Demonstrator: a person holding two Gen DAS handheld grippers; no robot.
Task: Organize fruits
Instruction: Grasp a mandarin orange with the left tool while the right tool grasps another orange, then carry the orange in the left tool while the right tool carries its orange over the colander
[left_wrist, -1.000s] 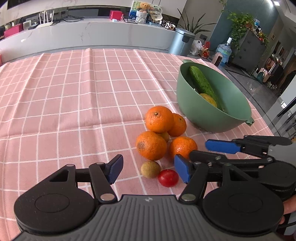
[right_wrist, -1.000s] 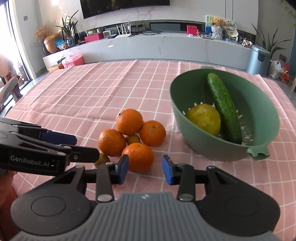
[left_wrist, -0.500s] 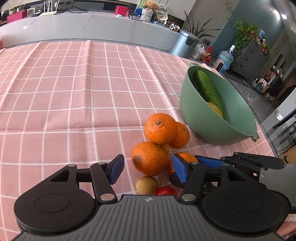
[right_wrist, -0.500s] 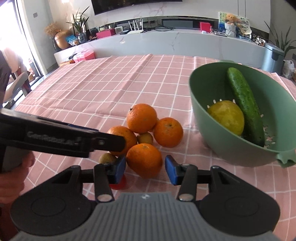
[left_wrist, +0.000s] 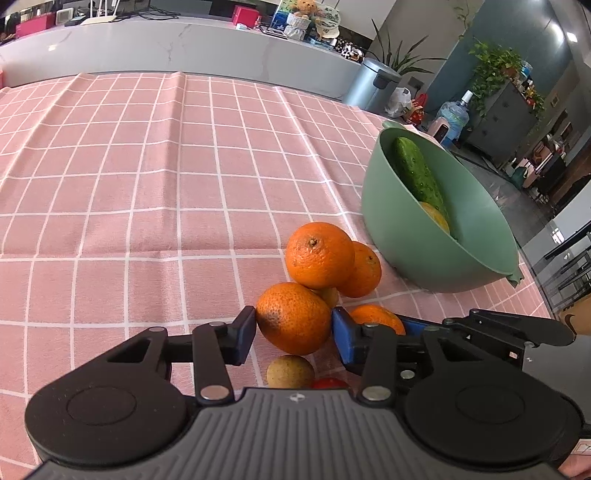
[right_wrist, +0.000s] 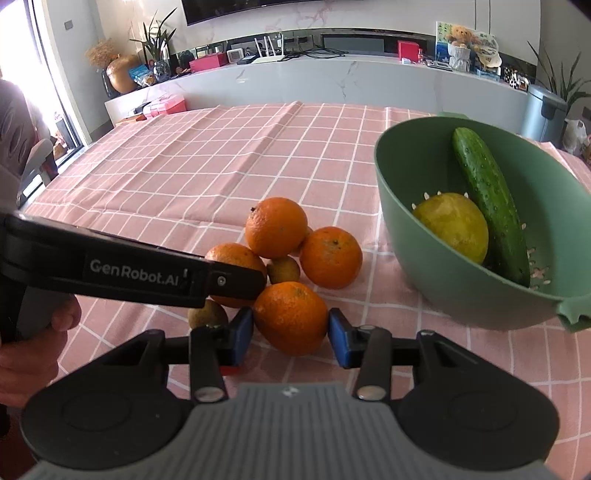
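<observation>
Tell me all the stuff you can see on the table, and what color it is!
Oranges: four, orange, piled together beside the bowl.
Small round fruits: two, yellowish-brown, tucked among the oranges.
Tomato: one, red, mostly hidden at the near edge.
Bowl: one, green, on the right.
Cucumber: one, dark green, in the bowl.
Lemon: one, yellow, in the bowl beside the cucumber.
Tablecloth: one, pink with white checks.
Left gripper: black, blue pads, around one orange.
Right gripper: black, blue pads, around another orange.
</observation>
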